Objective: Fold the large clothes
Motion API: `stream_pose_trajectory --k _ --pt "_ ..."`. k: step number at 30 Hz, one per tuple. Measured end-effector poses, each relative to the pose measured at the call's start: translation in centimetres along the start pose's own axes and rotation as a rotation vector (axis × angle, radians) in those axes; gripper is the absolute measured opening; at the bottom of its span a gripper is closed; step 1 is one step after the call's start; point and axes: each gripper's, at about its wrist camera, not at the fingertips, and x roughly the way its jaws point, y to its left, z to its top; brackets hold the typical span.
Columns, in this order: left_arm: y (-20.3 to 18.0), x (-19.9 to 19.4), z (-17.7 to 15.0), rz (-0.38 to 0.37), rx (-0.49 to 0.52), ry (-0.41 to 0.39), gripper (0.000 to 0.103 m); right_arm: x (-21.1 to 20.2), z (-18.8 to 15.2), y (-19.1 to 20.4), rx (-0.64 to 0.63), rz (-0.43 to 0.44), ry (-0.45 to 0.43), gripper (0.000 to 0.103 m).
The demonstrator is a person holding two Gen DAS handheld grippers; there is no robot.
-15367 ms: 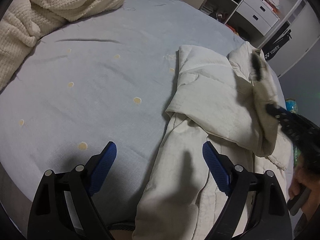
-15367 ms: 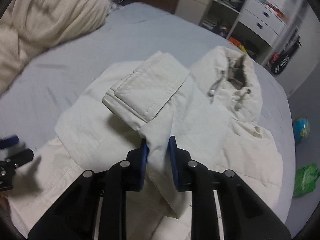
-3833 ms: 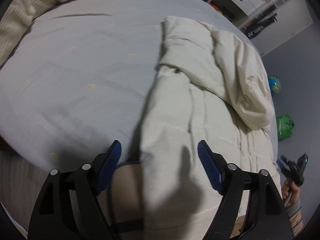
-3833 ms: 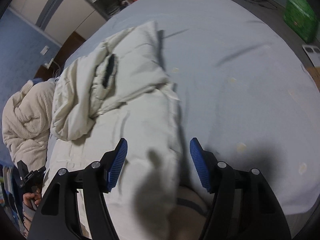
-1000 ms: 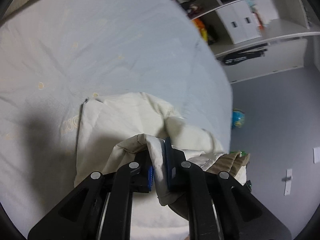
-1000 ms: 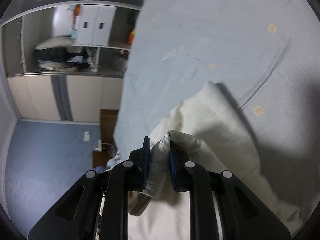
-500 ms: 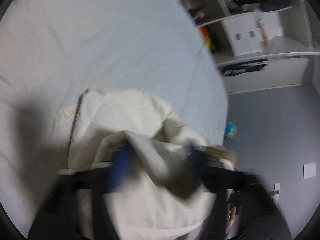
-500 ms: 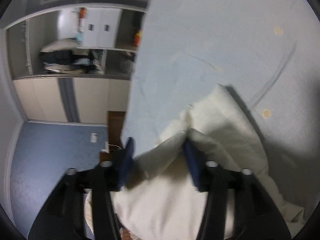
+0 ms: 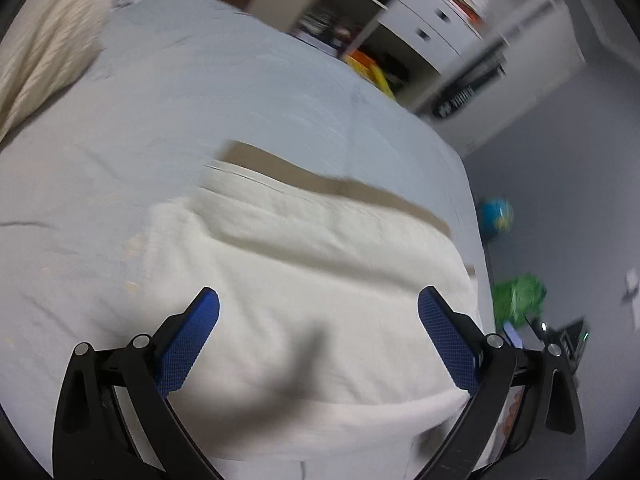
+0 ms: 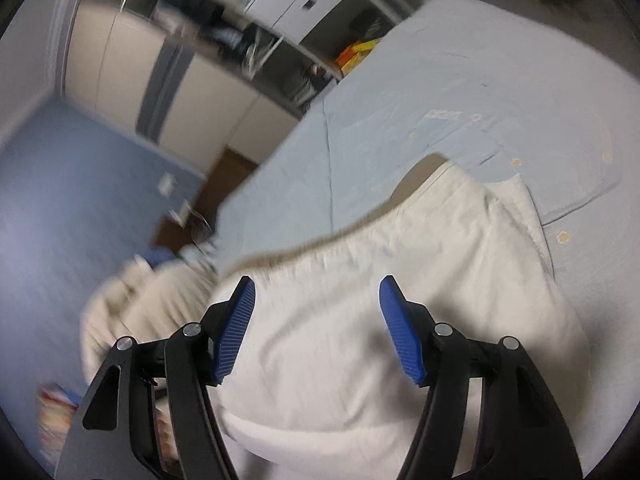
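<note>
A cream-white padded jacket [image 9: 320,280] lies folded in half on the pale blue bed [image 9: 200,92], its tan lining showing along the far folded edge. My left gripper [image 9: 318,308] is open and empty, just above the jacket's near part. In the right wrist view the same jacket [image 10: 400,280] fills the lower middle, and my right gripper [image 10: 318,300] is open and empty above it. Both views are motion-blurred.
A cream knitted blanket [image 9: 44,40] lies at the bed's far left. White drawers and shelves [image 9: 432,20] stand beyond the bed. A globe [image 9: 496,216] and a green bag [image 9: 518,296] sit on the floor at the right. Wardrobe doors [image 10: 132,68] are behind.
Both grippers held the jacket's edge a second ago; they have opened and let it go, and the carried half now lies over the rest. Both grippers have drawn back and tilted up.
</note>
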Motion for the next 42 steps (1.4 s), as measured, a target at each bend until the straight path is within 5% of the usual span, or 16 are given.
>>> stream_pose_trajectory --k 7,12,17,26,42 --pt "-8.7 4.9 -3.4 0.136 0.286 -0.026 0.096 3.8 -4.4 4.7 -0.328 -0.21 0.063 0.061" --pt "-8.5 9.5 -2.5 0.275 0.301 -0.019 0.09 8.0 -5.6 5.3 -0.49 -0.364 0.041 0.061" --pt "-6.2 13.3 -1.2 0.35 0.328 0.02 0.095 11.5 -5.5 4.5 -0.578 -0.443 0.059 0.061" --pt "-3.2 16.9 -1.7 0.34 0.37 0.052 0.098 15.5 -5.6 2.5 -0.626 -0.474 0.081 0.061" --pt "-3.7 19.3 -3.9 0.374 0.388 -0.057 0.099 19.5 -5.5 0.7 -0.63 -0.489 0.064 0.061"
